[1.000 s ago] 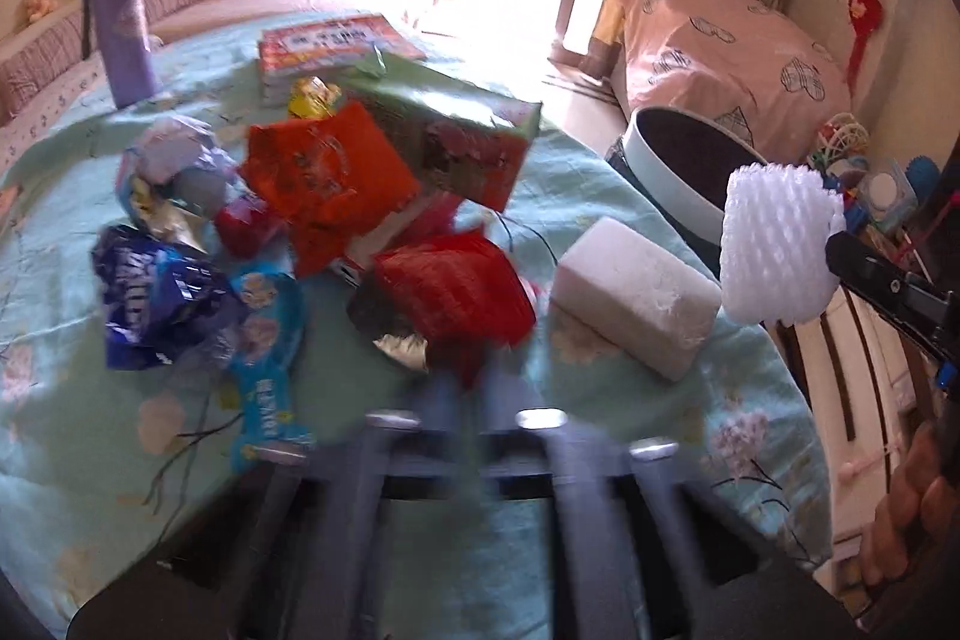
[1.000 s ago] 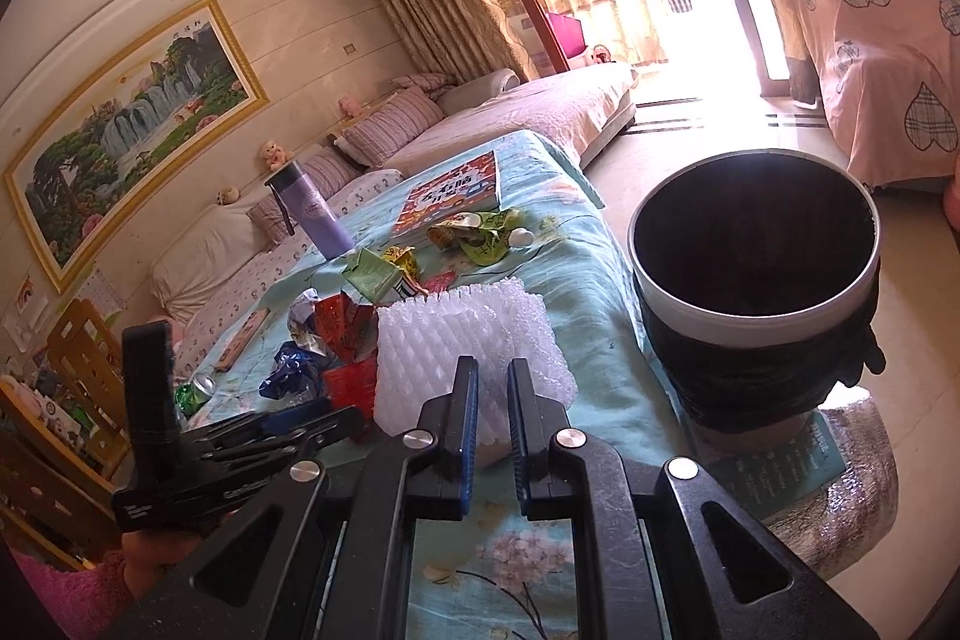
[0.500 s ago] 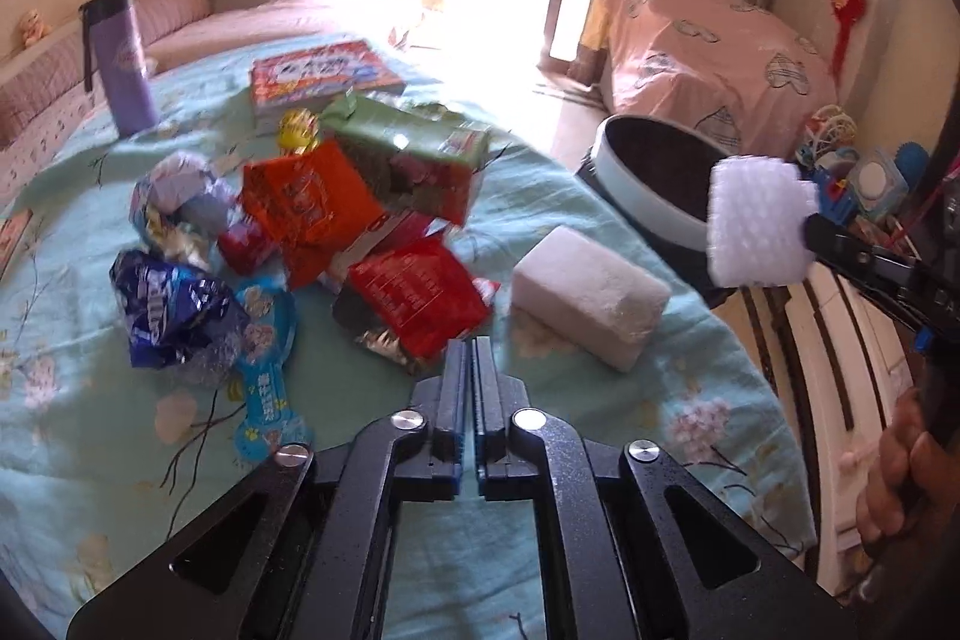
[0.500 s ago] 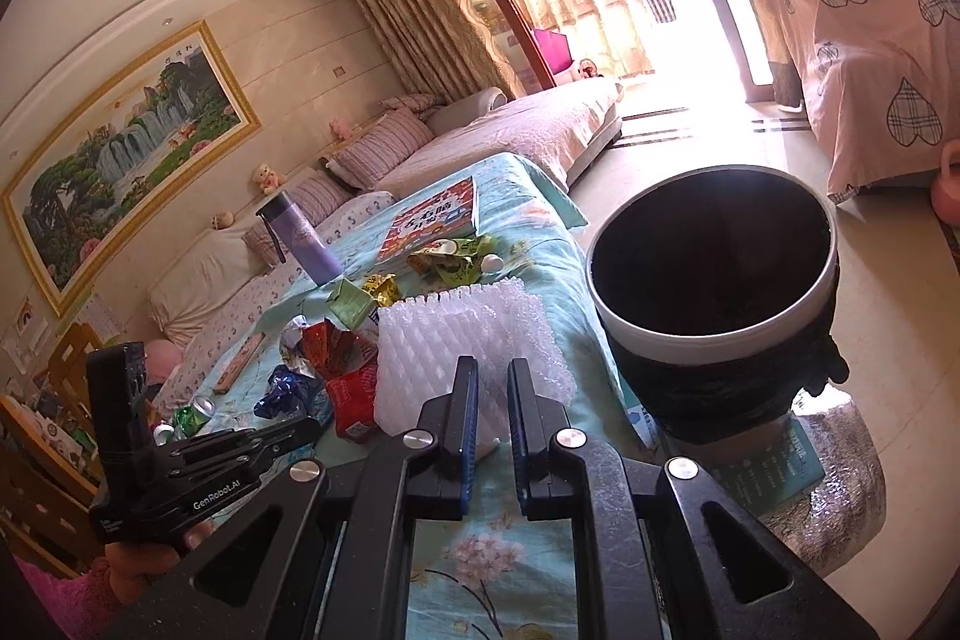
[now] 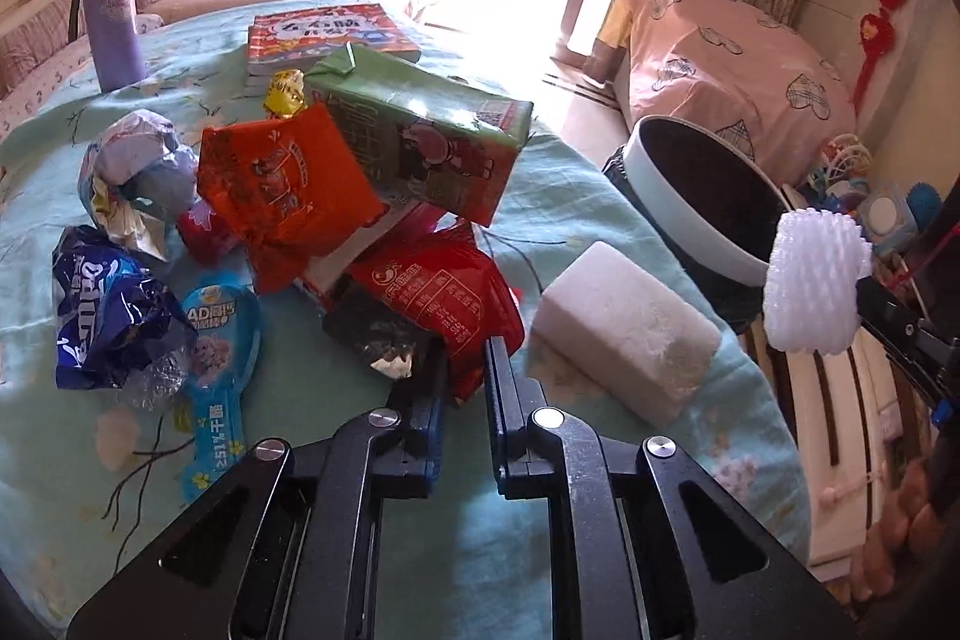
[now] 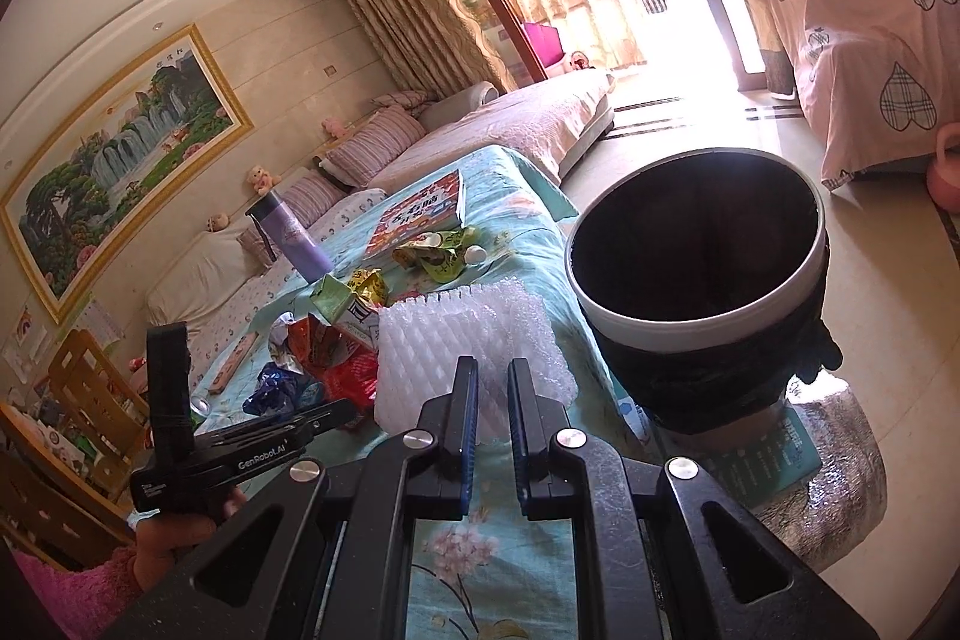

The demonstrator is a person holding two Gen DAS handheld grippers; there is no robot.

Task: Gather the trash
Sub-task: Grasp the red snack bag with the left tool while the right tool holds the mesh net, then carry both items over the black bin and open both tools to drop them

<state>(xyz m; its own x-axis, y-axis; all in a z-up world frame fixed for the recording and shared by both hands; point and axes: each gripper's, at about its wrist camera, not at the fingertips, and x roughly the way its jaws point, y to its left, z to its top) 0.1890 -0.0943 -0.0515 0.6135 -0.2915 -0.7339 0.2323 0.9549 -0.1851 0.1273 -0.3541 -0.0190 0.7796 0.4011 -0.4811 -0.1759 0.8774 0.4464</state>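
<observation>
My right tongs [image 6: 492,382] clamp foam net [image 6: 462,340]; left tongs [image 5: 465,370] closing on red wrapper [image 5: 438,292]. Thin grip may slip before bin [image 6: 696,292].

A counter [image 5: 570,196] under a pale turquoise floral cloth carries a heap of crumpled snack wrappers [image 5: 288,196], a white foam block [image 5: 624,334], a purple flask [image 5: 111,10] and a red picture book [image 5: 324,34].

Both grippers are matte black, with angular arms pierced by slanted cut-outs and fastened with round silver screws; their fingers [image 5: 429,403] carry blue pads. The left gripper [image 6: 339,409] bears white "GenRobot.AI" lettering on its side. A fluffy pink sleeve [image 6: 63,586] covers the left wrist.
</observation>
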